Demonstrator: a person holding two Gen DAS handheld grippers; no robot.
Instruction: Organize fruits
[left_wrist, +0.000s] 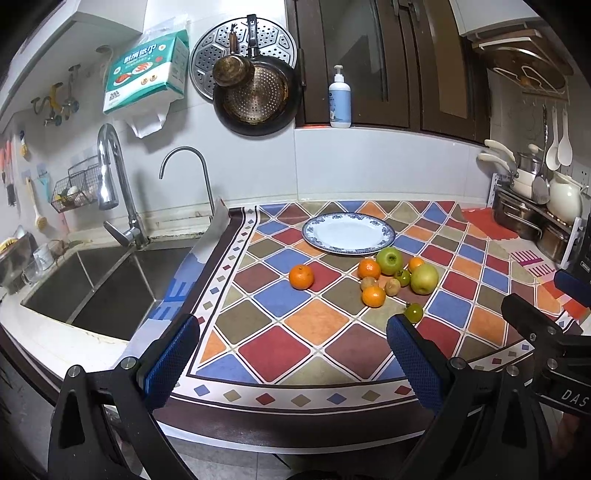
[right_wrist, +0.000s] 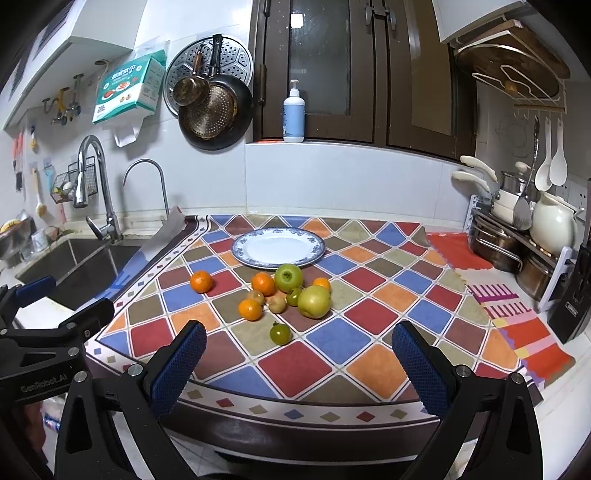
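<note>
A white plate with a blue rim (left_wrist: 349, 233) (right_wrist: 277, 246) sits empty at the back of the patterned counter mat. In front of it lie loose fruits: a green apple (left_wrist: 389, 260) (right_wrist: 288, 277), a yellow-green apple (left_wrist: 424, 278) (right_wrist: 314, 301), several oranges, one apart at the left (left_wrist: 301, 277) (right_wrist: 201, 281), two brownish kiwis (left_wrist: 392, 286) (right_wrist: 277, 304) and a small green tomato nearest me (left_wrist: 413, 312) (right_wrist: 280, 333). My left gripper (left_wrist: 291, 334) is open and empty above the mat's front edge. My right gripper (right_wrist: 298, 338) is open and empty, short of the tomato.
A steel sink (left_wrist: 107, 291) with taps lies left of the mat. Pots, a white jug (right_wrist: 553, 224) and utensils stand in a rack at the right. A soap bottle (right_wrist: 294, 114) stands on the sill. Pans hang on the wall.
</note>
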